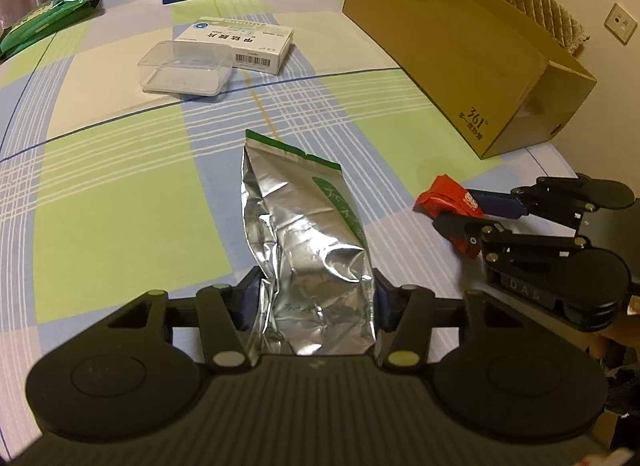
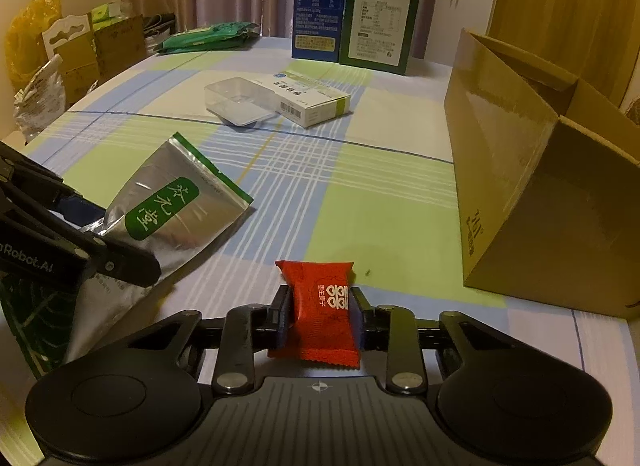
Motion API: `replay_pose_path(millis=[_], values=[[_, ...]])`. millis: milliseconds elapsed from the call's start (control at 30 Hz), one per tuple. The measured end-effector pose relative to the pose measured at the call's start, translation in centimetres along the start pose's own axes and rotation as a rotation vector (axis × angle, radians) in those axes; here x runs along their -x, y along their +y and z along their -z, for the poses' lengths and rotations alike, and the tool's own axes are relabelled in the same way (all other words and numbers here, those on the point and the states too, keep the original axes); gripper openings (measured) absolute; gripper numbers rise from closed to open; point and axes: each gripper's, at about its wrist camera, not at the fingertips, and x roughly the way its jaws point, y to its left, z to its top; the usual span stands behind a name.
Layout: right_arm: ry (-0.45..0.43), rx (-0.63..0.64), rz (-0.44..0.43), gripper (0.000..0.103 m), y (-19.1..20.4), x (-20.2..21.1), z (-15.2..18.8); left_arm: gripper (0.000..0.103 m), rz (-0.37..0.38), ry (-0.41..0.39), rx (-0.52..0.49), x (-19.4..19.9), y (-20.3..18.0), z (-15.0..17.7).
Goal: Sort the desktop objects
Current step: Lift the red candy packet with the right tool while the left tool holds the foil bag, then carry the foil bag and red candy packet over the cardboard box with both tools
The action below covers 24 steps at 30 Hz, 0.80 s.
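The crinkled silver foil pouch with the green label (image 1: 308,250) sits clamped in the left gripper (image 1: 316,298), its sealed end jutting forward over the checked desk (image 1: 120,185), while the right gripper (image 2: 320,316) is pinched shut on a small red sweet wrapper (image 2: 320,306). The open brown cardboard box (image 2: 520,169) stands ahead and to the right of both grippers, and that looks like the place to drop things. To do it well, I'd carry each item clear above the box wall before letting go, one hand at a time so the two don't knock together. Further ahead lie a clear plastic case (image 1: 186,67) touching a white medicine carton (image 1: 244,41). The box's inside is hidden, and the pouch's lower end is cut off behind the left gripper body.
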Motion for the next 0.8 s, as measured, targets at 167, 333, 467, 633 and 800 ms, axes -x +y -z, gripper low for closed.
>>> replay_pose_path(millis=[167, 333, 467, 633, 800], values=[[-0.001, -0.012, 0.011, 0.025, -0.26, 0.08, -0.03, 0.049, 0.000, -0.001, 0.002, 0.01, 0.08, 0.05], [-0.001, -0.019, 0.015, 0.025, -0.42, 0.06, -0.04, 0.052, -0.003, 0.004, -0.003, -0.12, 0.03, 0.03], [-0.001, -0.037, 0.019, 0.032, -0.65, -0.10, 0.11, 0.057, -0.011, 0.010, -0.026, -0.28, -0.05, 0.11], [-0.005, -0.049, 0.035, 0.042, -0.99, -0.23, 0.11, 0.058, -0.019, 0.012, -0.037, -0.42, -0.15, 0.21], [-0.003, -0.038, 0.027, 0.042, -0.81, -0.20, 0.10, 0.057, -0.029, 0.012, -0.050, -0.46, -0.37, 0.24]])
